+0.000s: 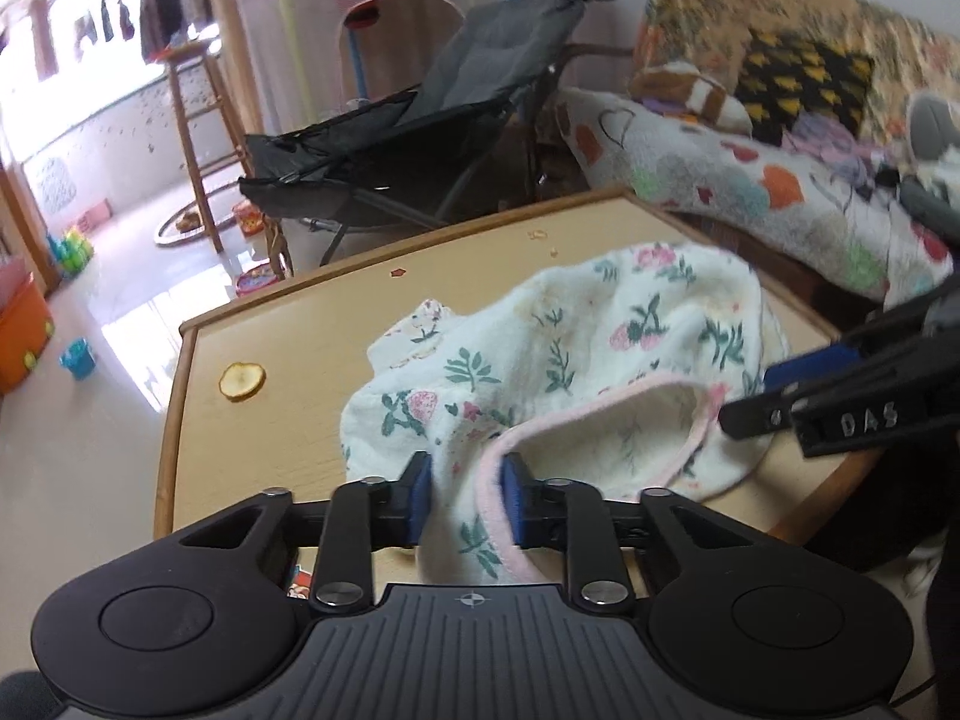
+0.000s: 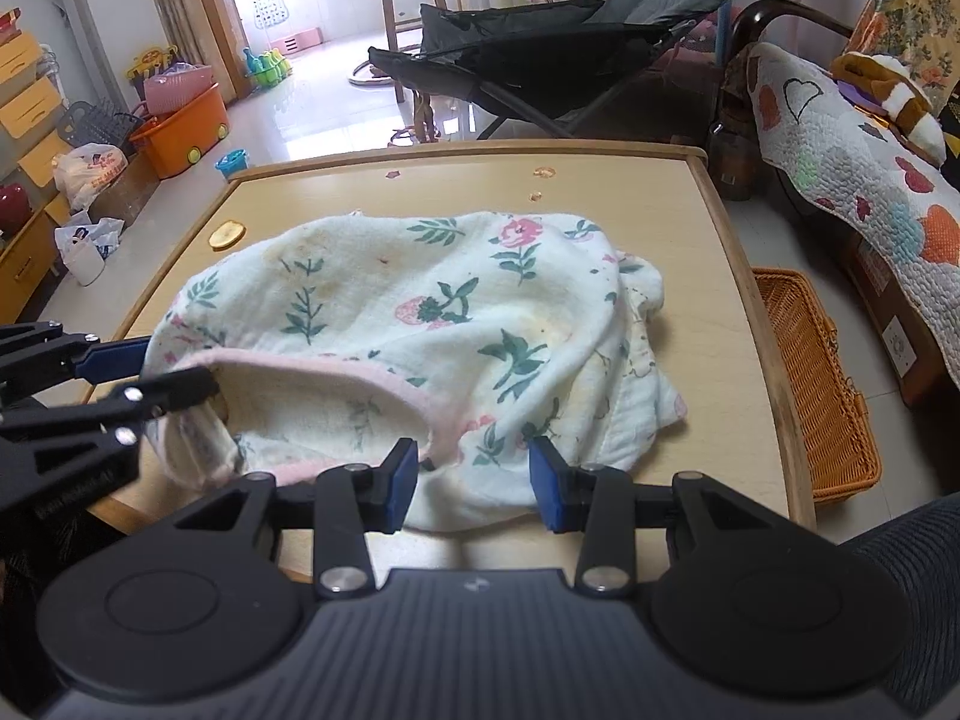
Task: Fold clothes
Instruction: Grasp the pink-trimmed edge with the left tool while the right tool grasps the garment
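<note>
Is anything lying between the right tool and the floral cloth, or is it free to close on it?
Nothing visible blocks it. The right tool is open, with the white floral cloth with pink trim bunched directly between its blue pads. The left tool already pinches the pink hem.

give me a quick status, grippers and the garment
Left gripper pinching the garment's pink hem. Right gripper straddling the near edge, pads not pressing. Garment bunched on the table. Dried fruit slice nearby, clear of it.
</note>
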The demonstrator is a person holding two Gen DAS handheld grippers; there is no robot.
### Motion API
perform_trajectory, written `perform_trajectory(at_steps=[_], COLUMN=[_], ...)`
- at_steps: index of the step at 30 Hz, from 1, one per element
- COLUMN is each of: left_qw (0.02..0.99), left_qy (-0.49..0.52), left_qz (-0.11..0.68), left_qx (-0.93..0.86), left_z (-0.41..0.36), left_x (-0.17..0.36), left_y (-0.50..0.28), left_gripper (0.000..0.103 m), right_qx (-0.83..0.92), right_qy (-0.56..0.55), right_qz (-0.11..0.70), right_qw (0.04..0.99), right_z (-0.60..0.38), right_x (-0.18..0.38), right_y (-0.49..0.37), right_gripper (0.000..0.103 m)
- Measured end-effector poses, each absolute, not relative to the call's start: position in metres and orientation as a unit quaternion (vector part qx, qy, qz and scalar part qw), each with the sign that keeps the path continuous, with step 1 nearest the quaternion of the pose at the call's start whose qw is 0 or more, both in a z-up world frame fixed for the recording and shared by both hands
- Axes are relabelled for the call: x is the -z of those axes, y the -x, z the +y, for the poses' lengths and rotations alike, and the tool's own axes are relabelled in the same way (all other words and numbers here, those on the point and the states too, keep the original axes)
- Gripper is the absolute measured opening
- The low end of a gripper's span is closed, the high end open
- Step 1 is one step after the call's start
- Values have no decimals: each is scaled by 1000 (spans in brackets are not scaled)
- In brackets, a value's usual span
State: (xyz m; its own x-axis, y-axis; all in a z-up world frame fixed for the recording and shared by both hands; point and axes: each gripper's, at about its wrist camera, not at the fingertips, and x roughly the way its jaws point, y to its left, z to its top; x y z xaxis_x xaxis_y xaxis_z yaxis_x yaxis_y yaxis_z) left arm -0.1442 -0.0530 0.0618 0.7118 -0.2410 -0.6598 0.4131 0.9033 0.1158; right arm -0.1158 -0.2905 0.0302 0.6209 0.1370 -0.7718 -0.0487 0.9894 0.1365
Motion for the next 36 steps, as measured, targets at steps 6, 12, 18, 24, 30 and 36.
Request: perform_trajectory(at_steps=[6, 12, 18, 24, 30, 36], left_qw=[922, 925, 929, 931, 930, 926], left_qy=[-80, -66, -42, -26, -24, -21], left_qz=[338, 328, 318, 313, 314, 324], left_qx=[170, 181, 184, 188, 192, 191], left_z=[-46, -48, -45, -40, -38, -36], left_x=[-66, -71, -80, -83, -82, -77], left_y=[143, 149, 152, 152, 153, 147], left_gripper=[17, 17, 17, 14, 14, 14], right_qx=[-65, -72, -77, -73, -86, -80], right_qy=[-36, -22, -11, -7, -5, 11], right_qz=[421, 406, 399, 393, 394, 398], right_qw=[904, 911, 914, 917, 915, 914], right_z=[-286, -281, -277, -275, -269, -259], right_x=[-34, -39, -41, -41, -35, -21], right_y=[118, 121, 124, 123, 114, 103], right_gripper=[41, 41, 43, 44, 44, 44])
